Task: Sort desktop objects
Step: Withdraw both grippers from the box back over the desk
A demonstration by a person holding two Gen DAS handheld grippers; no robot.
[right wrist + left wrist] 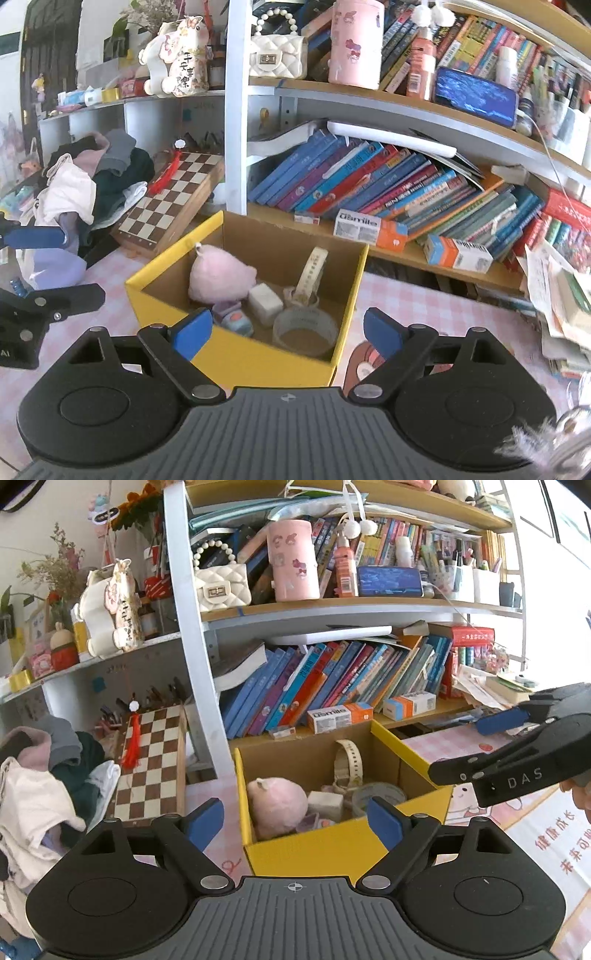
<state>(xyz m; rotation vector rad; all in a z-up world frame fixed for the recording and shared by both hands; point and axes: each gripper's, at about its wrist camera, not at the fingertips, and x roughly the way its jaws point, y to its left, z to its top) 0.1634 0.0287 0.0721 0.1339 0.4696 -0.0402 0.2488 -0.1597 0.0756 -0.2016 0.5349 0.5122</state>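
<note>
Both tongs spread wide, nothing between the pads: left tongs (295, 821) and right tongs (288, 332) both hover at the near wall of the yellow cardboard box (236, 354) on the pink-checked desk (424, 306); right tongs also show from the side in the left view, pads apart. Box already holds a pink plush toy (218, 275), a small white block (265, 300), a cream watch (312, 275) standing on its strap, a roll of clear tape (306, 328) and a small purple item (232, 319) I can't identify; all inside the walls, nothing hanging over the rim. Desk right around the box shows only the printed mat; no loose small items visible there. Judgement: fits either a sort that's essentially finished with the tongs empty, or a pause between picks with more items out of view. Shelf clutter, e.g. the orange-and-white boxes (371, 229), the chessboard (173, 199) and the clothes pile (88, 184) sit apart; can't tell if they're in scope.
</note>
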